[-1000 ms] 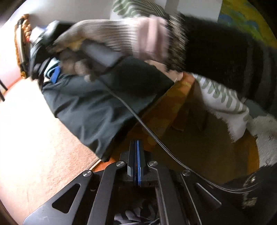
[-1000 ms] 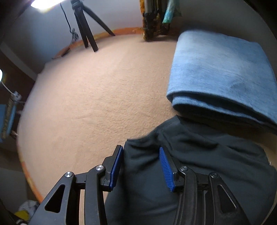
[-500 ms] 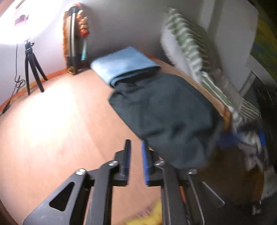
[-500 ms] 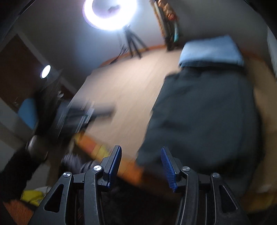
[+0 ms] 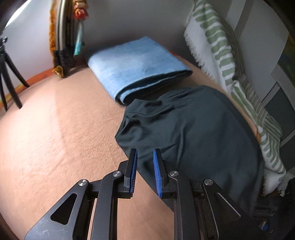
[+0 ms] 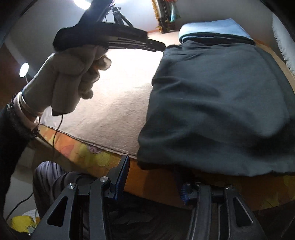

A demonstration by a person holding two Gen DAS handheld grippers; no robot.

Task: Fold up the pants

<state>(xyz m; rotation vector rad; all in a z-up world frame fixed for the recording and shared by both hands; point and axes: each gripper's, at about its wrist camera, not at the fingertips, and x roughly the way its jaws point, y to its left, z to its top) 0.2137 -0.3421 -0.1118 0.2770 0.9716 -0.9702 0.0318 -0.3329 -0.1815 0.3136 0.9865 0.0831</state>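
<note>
Here, on the pinkish bed cover [image 5: 55, 138], we find the pants [image 5: 193, 133] lying as a dark, folded bundle along the right side of the bed. Their far edge touches a folded blue towel [image 5: 136, 68]; in the right wrist view that towel [image 6: 215, 27] sits just beyond the pants [image 6: 221, 101]. Their near edge hangs slightly over the side of the mattress, above an orange and yellow patterned sheet [image 6: 88, 153].

We see the left gripper [image 5: 144, 153] over the near left edge of the pants. Its blue pads stand a little apart and clamp nothing; whether they touch the cloth we cannot tell. From the right wrist view the same gripper [image 6: 154, 45] appears as a dark tool held in a gloved hand [image 6: 73, 73], its tip close to the far left corner of the pants. A thin cable [image 6: 57, 129] hangs from that hand.

The right gripper [image 6: 153, 177] sits below the mattress edge, under the overhanging hem. Its jaws are closing, with a clear gap between them and no cloth in the gap.

A striped green and white blanket [image 5: 221, 46] lies along the right of the pants. A tripod [image 5: 7, 73] stands at the far left. A ring light [image 6: 83, 2] glares above.
</note>
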